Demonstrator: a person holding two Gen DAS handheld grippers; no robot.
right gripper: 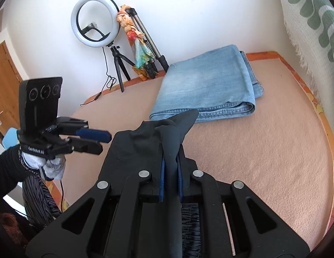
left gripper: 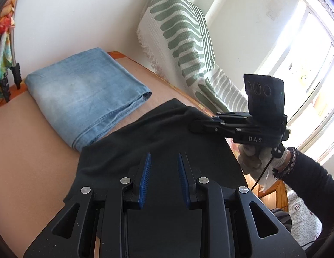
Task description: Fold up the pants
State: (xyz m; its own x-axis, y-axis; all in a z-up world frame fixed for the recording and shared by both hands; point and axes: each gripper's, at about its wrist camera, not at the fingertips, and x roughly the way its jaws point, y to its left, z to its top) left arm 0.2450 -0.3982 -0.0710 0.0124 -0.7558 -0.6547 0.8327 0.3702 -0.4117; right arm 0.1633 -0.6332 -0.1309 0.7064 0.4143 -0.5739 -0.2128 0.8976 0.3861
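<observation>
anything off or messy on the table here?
Nothing damaged or spilled. The jeans lie neatly folded at the back. Only the black pants look untidy: one corner is bunched and lifted in the shut right gripper, mid-fold. The left gripper hovers open above them.

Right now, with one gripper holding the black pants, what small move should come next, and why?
Probably bring the left gripper down to close on the near edge of the black pants. It is open and holds nothing, above the cloth, while the right gripper is already shut on a raised bunch of them. The folded jeans lie finished beside them.
</observation>
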